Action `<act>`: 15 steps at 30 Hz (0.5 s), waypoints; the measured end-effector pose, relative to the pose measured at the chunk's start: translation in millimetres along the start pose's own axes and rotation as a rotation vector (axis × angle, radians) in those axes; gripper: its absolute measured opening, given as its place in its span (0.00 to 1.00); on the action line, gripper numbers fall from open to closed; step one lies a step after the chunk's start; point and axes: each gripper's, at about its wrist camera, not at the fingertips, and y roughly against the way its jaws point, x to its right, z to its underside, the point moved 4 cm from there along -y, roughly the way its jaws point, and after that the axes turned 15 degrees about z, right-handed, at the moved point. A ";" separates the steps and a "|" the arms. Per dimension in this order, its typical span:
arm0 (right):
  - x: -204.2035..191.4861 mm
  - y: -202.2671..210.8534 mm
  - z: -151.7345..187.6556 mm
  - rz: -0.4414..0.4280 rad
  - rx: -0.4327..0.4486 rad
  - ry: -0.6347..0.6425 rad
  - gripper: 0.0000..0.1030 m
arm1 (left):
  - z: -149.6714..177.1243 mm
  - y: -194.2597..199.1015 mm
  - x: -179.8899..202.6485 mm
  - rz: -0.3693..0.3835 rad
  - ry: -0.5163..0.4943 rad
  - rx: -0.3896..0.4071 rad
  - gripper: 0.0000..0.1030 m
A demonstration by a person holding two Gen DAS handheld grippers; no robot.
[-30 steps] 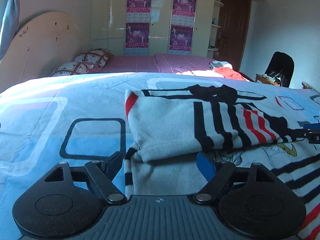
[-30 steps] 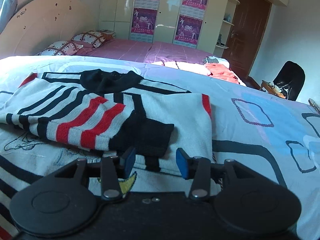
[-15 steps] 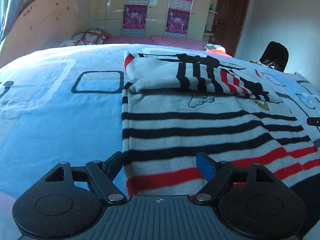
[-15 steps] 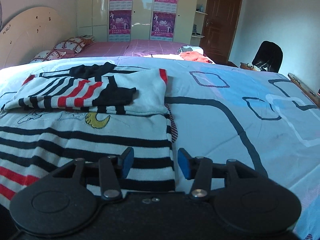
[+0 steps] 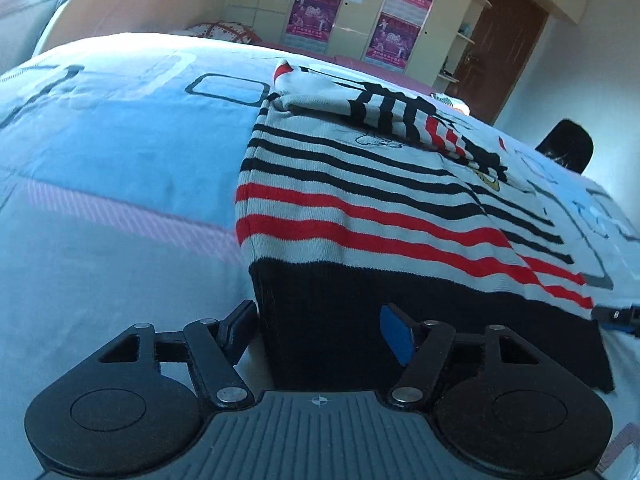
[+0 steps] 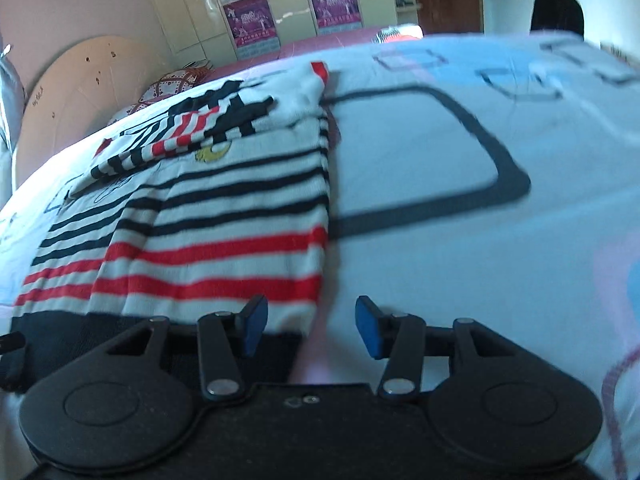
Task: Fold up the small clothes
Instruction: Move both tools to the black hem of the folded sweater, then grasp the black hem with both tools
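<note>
A small white sweater (image 5: 360, 200) with black and red stripes and a black hem lies flat on the blue patterned bed cover (image 5: 120, 140), its sleeves folded across the chest at the far end. My left gripper (image 5: 320, 336) is open, its jaws straddling the hem's left corner. In the right wrist view the sweater (image 6: 224, 216) lies left of centre, and my right gripper (image 6: 308, 328) is open over the hem's right corner. The right gripper's tip shows in the left wrist view (image 5: 618, 316).
The bed cover (image 6: 480, 200) spreads wide to the right of the sweater. A pink bed with pillows (image 6: 172, 84), a wardrobe with posters (image 5: 360, 4), a brown door (image 5: 508, 40) and a black chair (image 5: 568, 144) stand behind.
Both grippers have drawn back from the folded sleeves along the sweater's body to its black bottom hem. Both have stayed open.
</note>
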 end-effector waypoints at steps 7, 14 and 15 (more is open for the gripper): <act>19.0 12.1 25.0 -0.292 -0.102 -0.114 0.45 | 22.6 10.6 -14.6 0.253 0.292 0.053 0.62; 8.0 3.5 33.4 -0.457 -0.198 -0.171 0.17 | 22.7 -4.7 -30.6 0.320 0.383 0.077 0.40; 4.5 -0.9 32.5 -0.456 -0.205 -0.165 0.15 | 17.4 -10.9 -32.5 0.321 0.386 0.074 0.36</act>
